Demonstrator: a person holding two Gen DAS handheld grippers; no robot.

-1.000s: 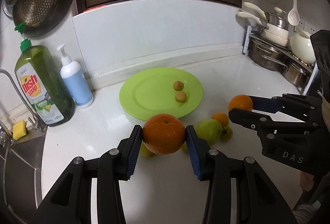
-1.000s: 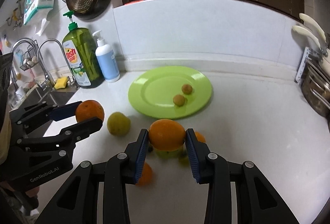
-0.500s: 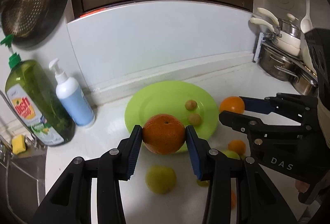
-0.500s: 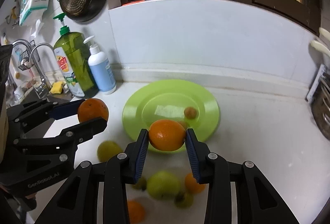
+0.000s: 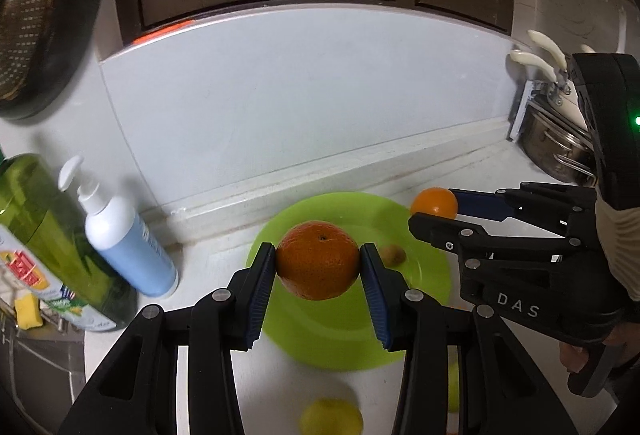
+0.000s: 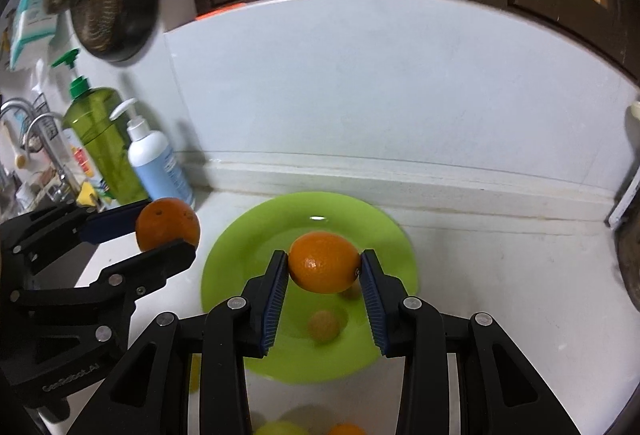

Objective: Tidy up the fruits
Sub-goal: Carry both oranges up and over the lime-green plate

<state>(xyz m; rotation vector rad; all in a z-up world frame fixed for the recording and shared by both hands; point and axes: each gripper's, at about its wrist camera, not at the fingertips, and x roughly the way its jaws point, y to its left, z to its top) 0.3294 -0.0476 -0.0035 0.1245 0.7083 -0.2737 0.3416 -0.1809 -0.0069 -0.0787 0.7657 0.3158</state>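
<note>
We carry 2 oranges above the green plate (image 5: pixel 424 299): left gripper (image 5: pixel 318 267) clamps the larger orange (image 5: pixel 318 265), right gripper (image 6: pixel 324 271) the smaller orange (image 6: pixel 324 267) (both poised for setting down).

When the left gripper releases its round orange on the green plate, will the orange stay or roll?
The round orange will probably roll a little; it is nearly a ball. The shallow green plate has a raised rim that may stop it. It looks firm, undented between the fingers.

A plate (image 5: pixel 432 275) is sitting mid-frame, two bottles (image 5: pixel 132 247) standing at its left (against the wall), pots (image 5: pixel 560 147) stacking far right.
</note>
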